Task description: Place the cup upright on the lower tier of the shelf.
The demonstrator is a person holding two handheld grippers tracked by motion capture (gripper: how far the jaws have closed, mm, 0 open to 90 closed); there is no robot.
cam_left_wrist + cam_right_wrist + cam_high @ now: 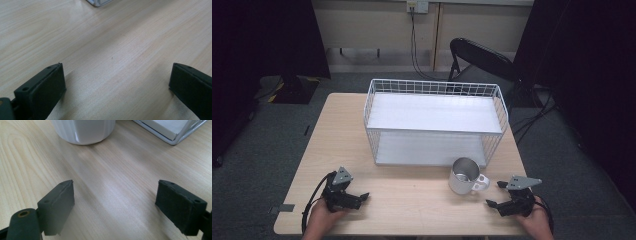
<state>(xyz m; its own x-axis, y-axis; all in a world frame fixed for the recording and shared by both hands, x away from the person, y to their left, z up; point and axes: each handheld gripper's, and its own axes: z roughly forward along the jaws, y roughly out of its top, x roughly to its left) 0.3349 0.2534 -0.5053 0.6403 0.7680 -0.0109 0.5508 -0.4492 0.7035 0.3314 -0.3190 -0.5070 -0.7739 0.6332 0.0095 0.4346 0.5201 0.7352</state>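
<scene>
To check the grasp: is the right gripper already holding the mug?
No, the right gripper is open beside the mug, and bare table lies between its jaws.

The mug (464,176) stands on the table (412,200) just before the wire rack (435,122), near the right gripper (497,194).

The right claw (115,206) gapes wide over bare table (120,180), white mug (83,131) ahead.

The desk (412,200) is pale, matt wood grain. The mug (464,176) at lower right looks glossy, metallic inside. The basket (432,86) is white-coated wire. Tool pads (60,205) are matt black, faintly rough.
</scene>
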